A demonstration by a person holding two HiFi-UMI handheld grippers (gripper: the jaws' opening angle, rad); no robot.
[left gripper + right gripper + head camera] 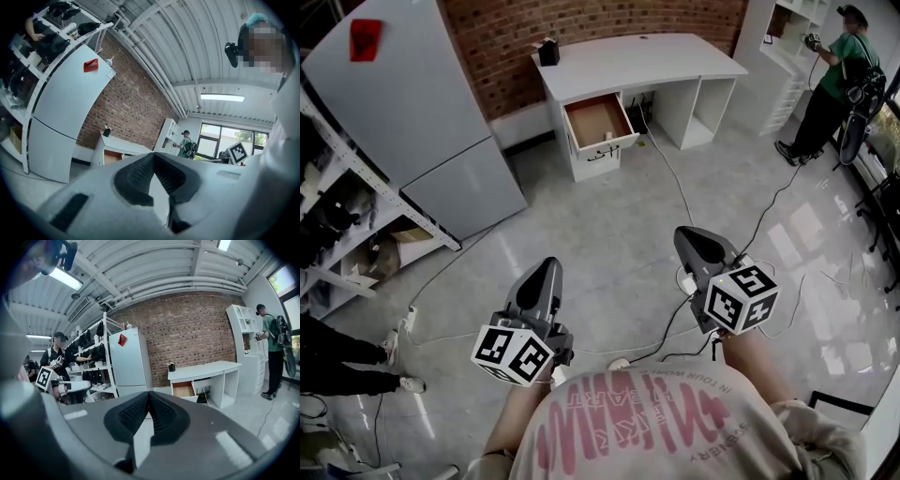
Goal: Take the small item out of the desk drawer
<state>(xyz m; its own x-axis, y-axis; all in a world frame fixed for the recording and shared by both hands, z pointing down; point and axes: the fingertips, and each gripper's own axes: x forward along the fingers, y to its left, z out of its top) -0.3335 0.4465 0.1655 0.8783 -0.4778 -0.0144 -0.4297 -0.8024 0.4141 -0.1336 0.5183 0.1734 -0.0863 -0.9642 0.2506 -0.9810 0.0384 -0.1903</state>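
Observation:
The white desk (647, 56) stands against the brick wall, far across the floor from me. Its drawer (598, 120) is pulled out, showing a brown bottom; a small pale item (608, 137) lies near the drawer's front edge. The same desk (206, 367) and open drawer (183, 389) appear in the right gripper view, and the desk (117, 145) shows small in the left gripper view. My left gripper (548, 264) (153, 154) and right gripper (686, 234) (149, 393) are held in front of my body, both shut and with nothing in them, pointing toward the desk.
A grey fridge (412, 112) stands left of the desk, beside a metal rack (337, 216) of gear. Cables (675, 178) trail over the glossy floor. A small black object (548, 52) sits on the desktop. One person (834, 75) stands by the white shelves at right; shoes (394, 361) show at left.

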